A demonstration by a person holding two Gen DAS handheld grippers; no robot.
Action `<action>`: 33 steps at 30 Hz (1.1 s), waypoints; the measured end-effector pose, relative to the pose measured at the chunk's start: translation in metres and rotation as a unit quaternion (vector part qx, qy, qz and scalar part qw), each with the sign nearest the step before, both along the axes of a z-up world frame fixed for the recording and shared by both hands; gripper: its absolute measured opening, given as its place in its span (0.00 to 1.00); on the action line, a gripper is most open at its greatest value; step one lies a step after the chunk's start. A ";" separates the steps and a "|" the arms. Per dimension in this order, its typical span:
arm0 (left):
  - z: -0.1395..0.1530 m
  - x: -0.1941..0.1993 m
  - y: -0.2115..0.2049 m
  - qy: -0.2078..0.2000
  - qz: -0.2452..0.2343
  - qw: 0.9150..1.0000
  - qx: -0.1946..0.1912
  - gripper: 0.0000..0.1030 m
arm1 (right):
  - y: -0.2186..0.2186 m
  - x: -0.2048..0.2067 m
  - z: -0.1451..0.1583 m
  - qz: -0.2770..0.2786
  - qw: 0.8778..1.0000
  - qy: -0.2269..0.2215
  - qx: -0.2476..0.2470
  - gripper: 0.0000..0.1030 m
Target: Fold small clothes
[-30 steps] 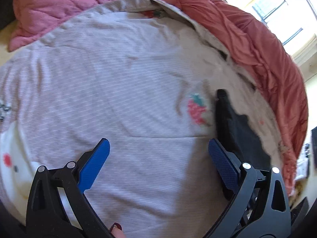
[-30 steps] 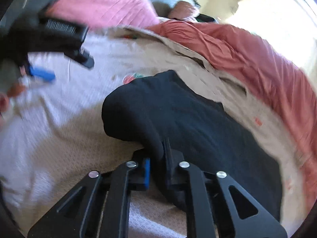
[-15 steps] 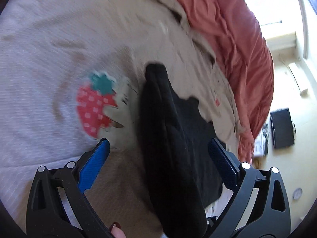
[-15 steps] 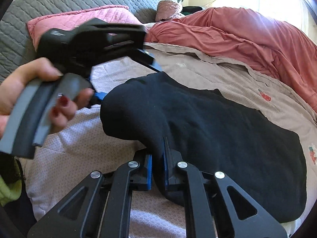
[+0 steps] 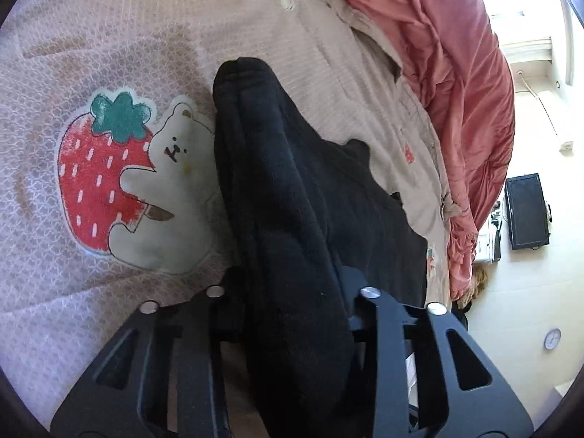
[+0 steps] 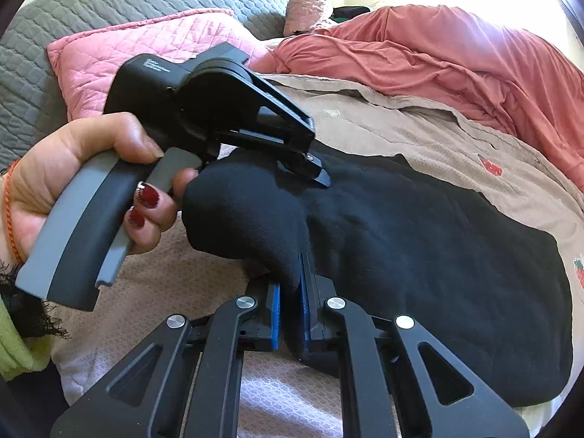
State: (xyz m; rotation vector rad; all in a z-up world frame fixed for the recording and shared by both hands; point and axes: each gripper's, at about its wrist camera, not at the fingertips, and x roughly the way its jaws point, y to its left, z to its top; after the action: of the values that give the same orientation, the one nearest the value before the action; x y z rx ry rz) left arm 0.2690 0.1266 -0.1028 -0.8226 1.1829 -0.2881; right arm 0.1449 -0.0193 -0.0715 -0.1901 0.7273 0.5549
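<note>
1. Where the two black two-finger tools meet the cloth, the right gripper is clenched on a raised fold of a soft black fleece garment, its blue pads pressed against the fabric from both sides.
2. The left gripper has just been closing; its jaws now pinch a thick ridge of the same black garment, which fills the gap between them.
3. In the right wrist view, a person's left hand with dark red nail polish squeezes the left gripper's grey and black handle, just beside the bunched end of the garment.
4. The garment lies spread on a pale beige patterned bedsheet, beside a printed red strawberry with a white bear.
5. Beyond it lie a rumpled coral-red blanket, a pink quilted pillow and a grey quilted headboard.
</note>
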 end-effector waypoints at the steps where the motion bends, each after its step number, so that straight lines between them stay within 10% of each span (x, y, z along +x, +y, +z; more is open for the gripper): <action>1: 0.006 -0.002 -0.002 -0.005 0.001 1.000 0.004 0.17 | -0.002 0.000 0.001 -0.003 1.000 0.000 0.003 0.07; 19: 0.107 0.002 -0.115 -0.063 -0.049 0.992 0.097 0.15 | -0.105 -0.010 0.054 -0.098 0.991 -0.023 0.092 0.07; 33: 0.108 0.018 -0.253 -0.051 -0.121 0.973 0.190 0.19 | -0.208 -0.014 0.040 -0.207 0.967 0.021 0.146 0.07</action>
State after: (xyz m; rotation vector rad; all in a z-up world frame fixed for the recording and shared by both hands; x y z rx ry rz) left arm 0.2867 -0.1259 0.0049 -0.3261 1.1943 -0.2871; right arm 0.1306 -0.2273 -0.0312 0.2463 0.6930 0.2605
